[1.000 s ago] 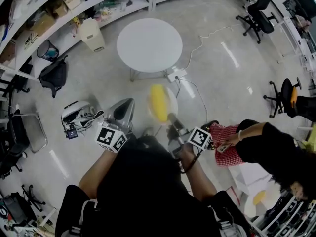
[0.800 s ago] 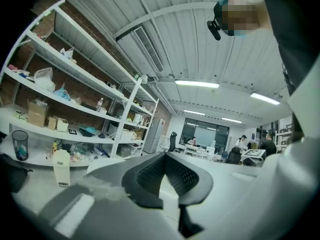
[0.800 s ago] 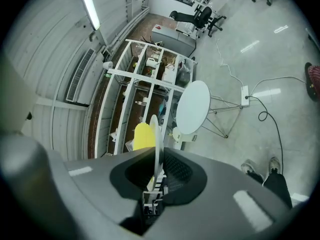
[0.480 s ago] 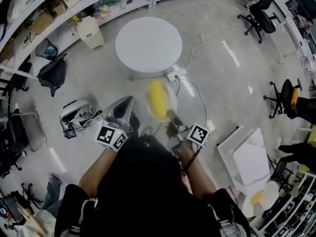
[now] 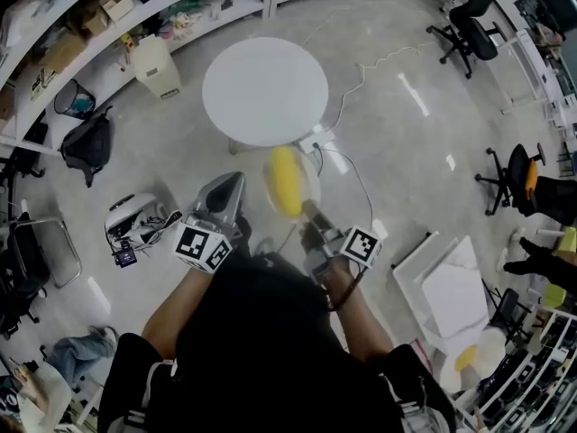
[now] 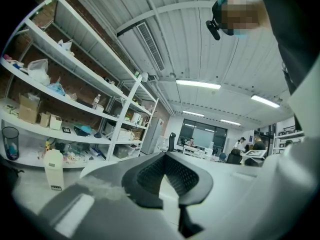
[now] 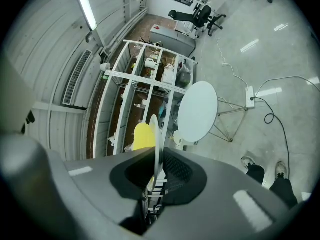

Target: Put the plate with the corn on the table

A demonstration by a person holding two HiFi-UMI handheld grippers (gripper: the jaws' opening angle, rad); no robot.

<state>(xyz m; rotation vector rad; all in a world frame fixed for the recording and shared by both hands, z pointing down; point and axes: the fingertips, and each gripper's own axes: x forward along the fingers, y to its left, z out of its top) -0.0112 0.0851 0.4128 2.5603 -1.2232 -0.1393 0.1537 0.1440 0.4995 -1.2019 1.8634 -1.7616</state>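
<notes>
The round white table [image 5: 264, 90] stands on the floor ahead of me. My right gripper [image 5: 311, 215] is shut on the rim of a white plate [image 5: 309, 177] that carries a yellow corn cob [image 5: 287, 183]. It holds the plate out just short of the table's near edge. In the right gripper view the plate [image 7: 156, 134] stands edge-on between the jaws, the corn [image 7: 142, 136] on its left and the table [image 7: 198, 111] beyond. My left gripper [image 5: 225, 192] is beside the plate, jaws together, holding nothing. In its own view the left gripper [image 6: 165, 156] points level at the shelves.
Shelves [image 5: 90, 25] line the far left, with a white canister [image 5: 155, 64] and a black bag [image 5: 86, 147] on the floor. A power strip [image 5: 311, 141] and cable lie by the table's foot. Office chairs [image 5: 473, 16] and white boards [image 5: 451, 287] are at the right.
Both grippers and the plate have moved forward toward the table, which now lies closer. The person in red at the right has left the view.
</notes>
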